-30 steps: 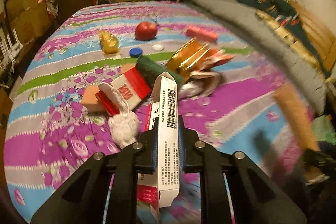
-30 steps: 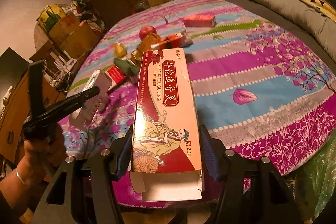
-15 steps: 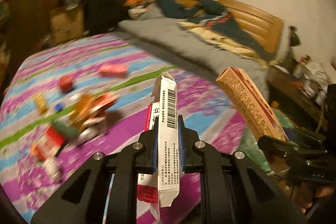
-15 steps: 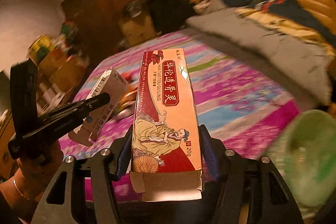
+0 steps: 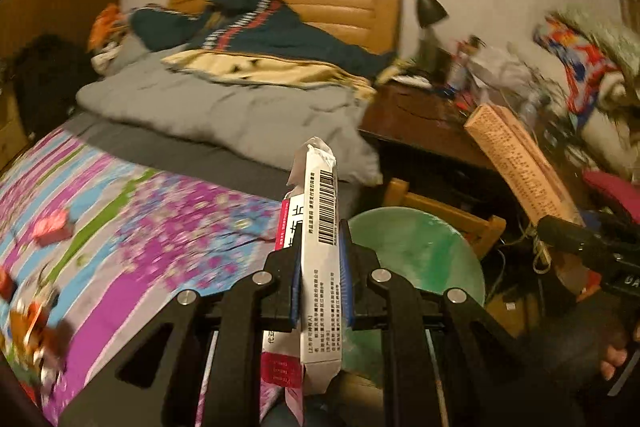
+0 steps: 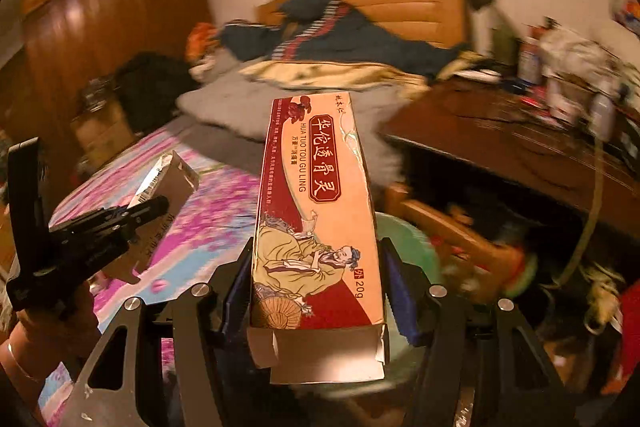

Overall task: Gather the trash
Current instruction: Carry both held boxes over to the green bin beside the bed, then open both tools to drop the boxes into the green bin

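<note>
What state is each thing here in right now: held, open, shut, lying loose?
Left gripper: shut on white box, flattened.
Right gripper: shut on orange box, near flap open.
Green bin: open, below both boxes.
Red packet: loose on the bedspread.

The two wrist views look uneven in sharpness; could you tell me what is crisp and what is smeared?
Left wrist view: the white box in the left gripper is crisp, the bedspread smeared. Right wrist view: the orange box in the right gripper is crisp, the desk streaked. Both are dim, warm-tinted, fisheye-bent.
</note>
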`<state>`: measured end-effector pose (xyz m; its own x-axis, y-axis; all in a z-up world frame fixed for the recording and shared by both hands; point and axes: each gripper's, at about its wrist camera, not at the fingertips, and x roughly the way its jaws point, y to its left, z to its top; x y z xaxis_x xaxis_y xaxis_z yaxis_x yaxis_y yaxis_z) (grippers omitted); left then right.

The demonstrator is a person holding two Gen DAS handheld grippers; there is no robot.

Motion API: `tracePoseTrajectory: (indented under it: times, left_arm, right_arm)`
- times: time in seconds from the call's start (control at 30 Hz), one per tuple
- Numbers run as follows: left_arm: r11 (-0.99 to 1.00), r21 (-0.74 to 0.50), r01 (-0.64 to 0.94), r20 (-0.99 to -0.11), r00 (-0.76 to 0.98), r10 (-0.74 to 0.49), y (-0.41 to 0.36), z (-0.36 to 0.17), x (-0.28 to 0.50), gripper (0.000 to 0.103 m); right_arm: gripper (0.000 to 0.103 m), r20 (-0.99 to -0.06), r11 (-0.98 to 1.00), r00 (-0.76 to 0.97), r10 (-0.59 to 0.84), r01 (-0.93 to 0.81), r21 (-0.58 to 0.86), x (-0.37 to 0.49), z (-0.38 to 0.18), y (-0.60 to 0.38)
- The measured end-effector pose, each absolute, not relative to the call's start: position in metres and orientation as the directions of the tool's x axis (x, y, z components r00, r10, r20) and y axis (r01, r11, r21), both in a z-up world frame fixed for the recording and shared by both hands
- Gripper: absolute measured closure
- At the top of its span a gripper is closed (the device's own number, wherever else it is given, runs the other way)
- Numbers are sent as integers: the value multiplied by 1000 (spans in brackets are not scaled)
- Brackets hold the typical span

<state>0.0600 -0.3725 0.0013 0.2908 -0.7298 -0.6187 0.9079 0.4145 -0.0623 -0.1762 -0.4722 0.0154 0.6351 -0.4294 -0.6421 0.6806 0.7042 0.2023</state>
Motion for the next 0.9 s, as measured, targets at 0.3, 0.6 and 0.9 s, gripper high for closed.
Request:
tracePoseTrajectory:
  times: [0.3,0.6,0.9]
  left_arm:
    - [292,18,956,-677,227,-701,-457,-17,25,89]
    - [273,30,962,-728,208,-653,-475,-39,21,89]
    - [272,-5,962,-759,174,-628,-484,-51,28,86]
  right_arm:
    - [43,-716,588,531,-453,782,208,-227,-15,-527]
    - [43,-749,570,552,-367,769,288,-209,-42,-529]
    - [41,-751,566,579,-318,751,339,-190,-55,-530]
